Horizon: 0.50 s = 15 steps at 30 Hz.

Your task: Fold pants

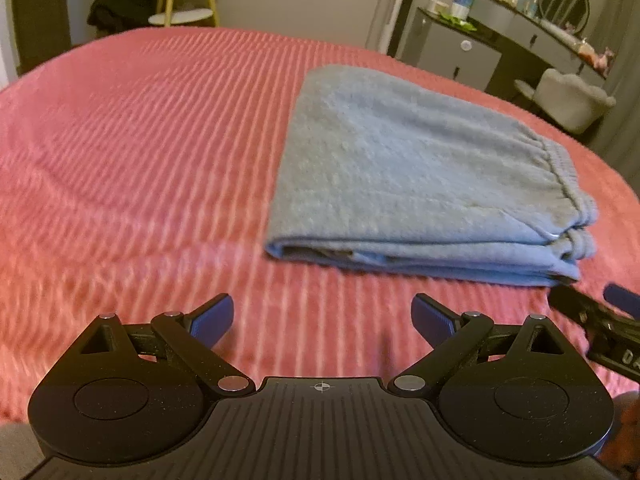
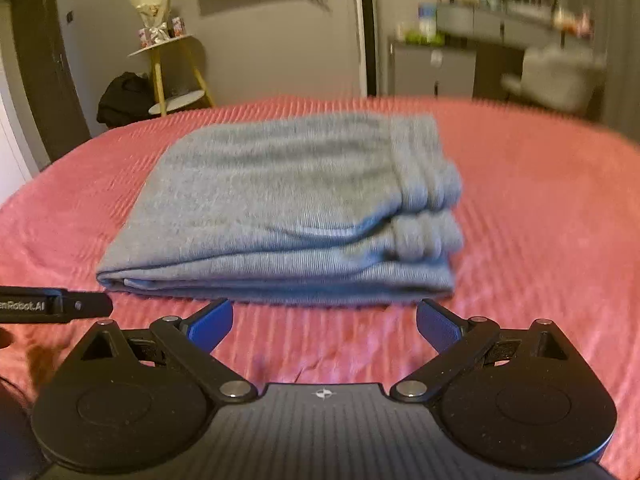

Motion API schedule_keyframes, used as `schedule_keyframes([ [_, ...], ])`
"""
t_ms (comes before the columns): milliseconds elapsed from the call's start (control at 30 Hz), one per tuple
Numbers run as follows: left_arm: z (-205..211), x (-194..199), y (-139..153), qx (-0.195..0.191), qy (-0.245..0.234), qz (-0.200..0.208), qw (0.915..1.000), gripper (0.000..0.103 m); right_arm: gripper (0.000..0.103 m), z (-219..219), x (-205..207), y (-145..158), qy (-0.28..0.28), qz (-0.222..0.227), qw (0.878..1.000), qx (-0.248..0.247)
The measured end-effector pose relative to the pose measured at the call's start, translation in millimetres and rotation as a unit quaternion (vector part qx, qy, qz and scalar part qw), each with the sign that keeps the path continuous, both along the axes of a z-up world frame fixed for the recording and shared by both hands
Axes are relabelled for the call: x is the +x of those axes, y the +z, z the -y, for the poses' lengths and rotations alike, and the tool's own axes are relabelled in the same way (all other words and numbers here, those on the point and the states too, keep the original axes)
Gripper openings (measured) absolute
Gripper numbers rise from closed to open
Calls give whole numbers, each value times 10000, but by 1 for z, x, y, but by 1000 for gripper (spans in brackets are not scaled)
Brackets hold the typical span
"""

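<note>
On the bed: a pink ribbed bedspread (image 1: 140, 152) covers the whole surface, and everything of the task lies on it.
Pants: the grey-blue knit pants (image 1: 420, 176) lie folded into a thick rectangular stack of several layers, flat on the bedspread, touching neither gripper.
Waistband: the gathered elastic waistband (image 2: 424, 184) sits at the right end of the stack, doubled over itself in two rolls.
Folded edge: the rounded fold is at the left end; the open layered side faces the cameras.
Left gripper: the black left gripper with blue pads (image 1: 322, 318) hovers over bare bedspread, near the stack's front left corner, its jaws spread wide with nothing between them.
Right gripper: the black right gripper with blue pads (image 2: 324, 322) hangs just in front of the stack's near edge, jaws at full spread and empty; its tip shows at the right edge of the left wrist view.
Background: a yellow-legged side table (image 2: 176, 76), a grey dresser with bottles (image 1: 520, 36), a pale upholstered chair (image 1: 572, 100).
</note>
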<state>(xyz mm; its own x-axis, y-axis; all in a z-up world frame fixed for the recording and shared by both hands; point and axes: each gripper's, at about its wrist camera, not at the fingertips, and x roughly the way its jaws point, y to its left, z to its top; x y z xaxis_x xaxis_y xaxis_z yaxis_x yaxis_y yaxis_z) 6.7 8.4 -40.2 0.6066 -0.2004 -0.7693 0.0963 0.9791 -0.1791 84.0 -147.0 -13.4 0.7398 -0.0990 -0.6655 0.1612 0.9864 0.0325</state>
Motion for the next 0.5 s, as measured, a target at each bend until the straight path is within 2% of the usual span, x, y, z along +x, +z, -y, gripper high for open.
schedule_keyframes([
  [67,2,-1,-1,34,-91,20,10000,99,99,-4,-4,4,10,351,9993,-122],
  [133,10,-3,0,254,-165,108,9995,99,99,-9,-6,4,33,581,9982,-114],
  [333,21,-4,-4,569,-364,114,9977,99,99,-21,2,0,442,286,9984,210],
  [500,22,-3,-6,566,-381,73,9976,99,99,-27,8,-7,455,30,9990,-27],
])
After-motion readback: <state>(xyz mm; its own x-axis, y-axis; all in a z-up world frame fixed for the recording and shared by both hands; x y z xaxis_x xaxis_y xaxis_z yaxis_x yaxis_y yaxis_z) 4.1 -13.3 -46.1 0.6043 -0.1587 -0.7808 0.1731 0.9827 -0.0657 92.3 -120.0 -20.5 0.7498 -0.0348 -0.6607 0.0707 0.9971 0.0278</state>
